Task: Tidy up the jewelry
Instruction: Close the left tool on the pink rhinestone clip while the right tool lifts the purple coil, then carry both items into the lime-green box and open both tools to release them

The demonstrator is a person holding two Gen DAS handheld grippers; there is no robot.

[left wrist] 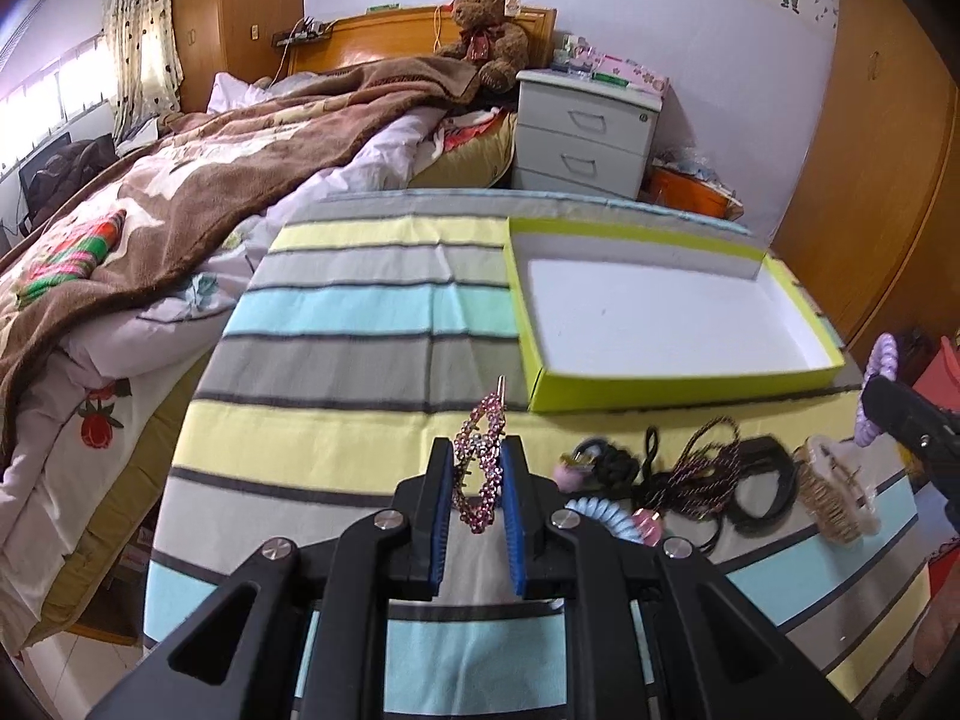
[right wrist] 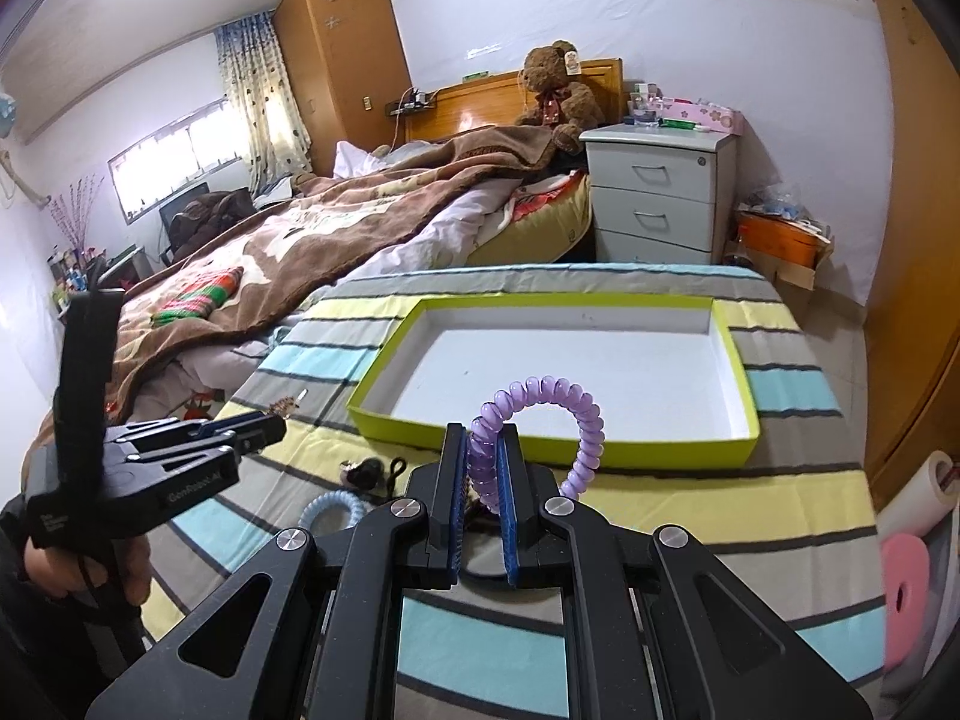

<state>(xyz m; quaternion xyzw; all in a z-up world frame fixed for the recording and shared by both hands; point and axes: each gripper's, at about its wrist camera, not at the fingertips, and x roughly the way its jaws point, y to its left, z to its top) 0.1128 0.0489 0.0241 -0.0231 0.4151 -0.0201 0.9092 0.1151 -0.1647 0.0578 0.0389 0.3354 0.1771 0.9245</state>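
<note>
Two grippers each pinch one hair accessory above the striped cloth, and the green-walled box holds nothing

Between the blue pads of the left gripper sits a pink rhinestone hair clip, clamped at its middle, its thin metal tip poking out past the fingertips toward the box; the right gripper squeezes one side of a purple spiral hair tie, whose free loop arches up and to the right of the fingers, just in front of the box's near wall. Beyond both sets of fingertips the shallow box lies open with its white floor bare. To the right of the left fingers, on the cloth, lie a blue spiral hair tie, black elastic bands, a twisted cord and a beige claw clip, all outside the box
</note>
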